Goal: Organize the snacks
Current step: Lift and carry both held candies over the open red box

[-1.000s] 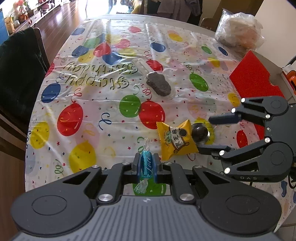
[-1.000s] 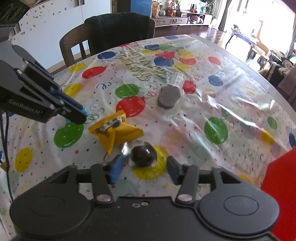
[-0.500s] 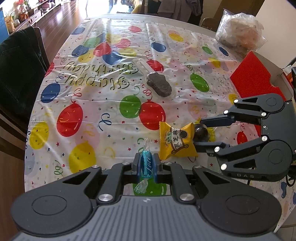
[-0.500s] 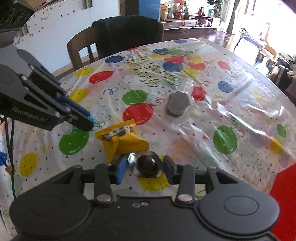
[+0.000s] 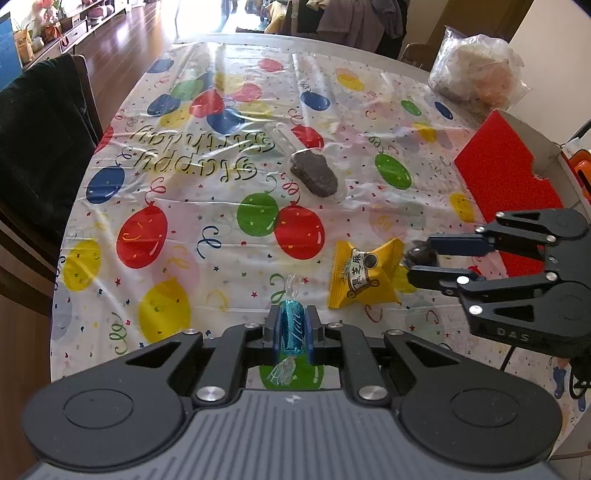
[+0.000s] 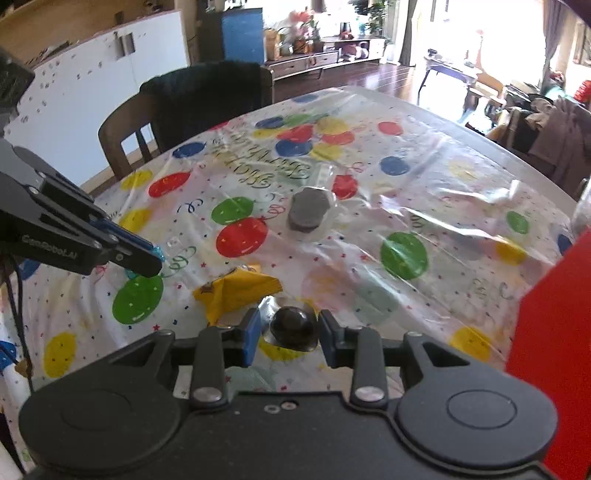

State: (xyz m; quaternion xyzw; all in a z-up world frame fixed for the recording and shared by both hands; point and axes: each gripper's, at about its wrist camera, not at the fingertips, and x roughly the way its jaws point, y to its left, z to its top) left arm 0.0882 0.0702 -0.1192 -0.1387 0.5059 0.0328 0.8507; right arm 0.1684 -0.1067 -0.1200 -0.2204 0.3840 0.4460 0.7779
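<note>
dark wooden floor (image 5: pixel 122 44), wooden chair (image 6: pixel 122 133), sunlit window (image 6: pixel 517 33)

Two wrist fisheyes, each angled steeply down, close over the balloon tablecloth (image 5: pixel 184 206), both sharing yellow packet (image 6: pixel 236 291).

Red box (image 5: pixel 506 177) walls the right edge; bare tablecloth (image 5: pixel 207 258) lies open leftward

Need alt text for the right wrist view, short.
The right gripper has just closed on a dark round snack, beside a yellow packet on the balloon tablecloth. At left, the left gripper pinches a blue candy.
</note>
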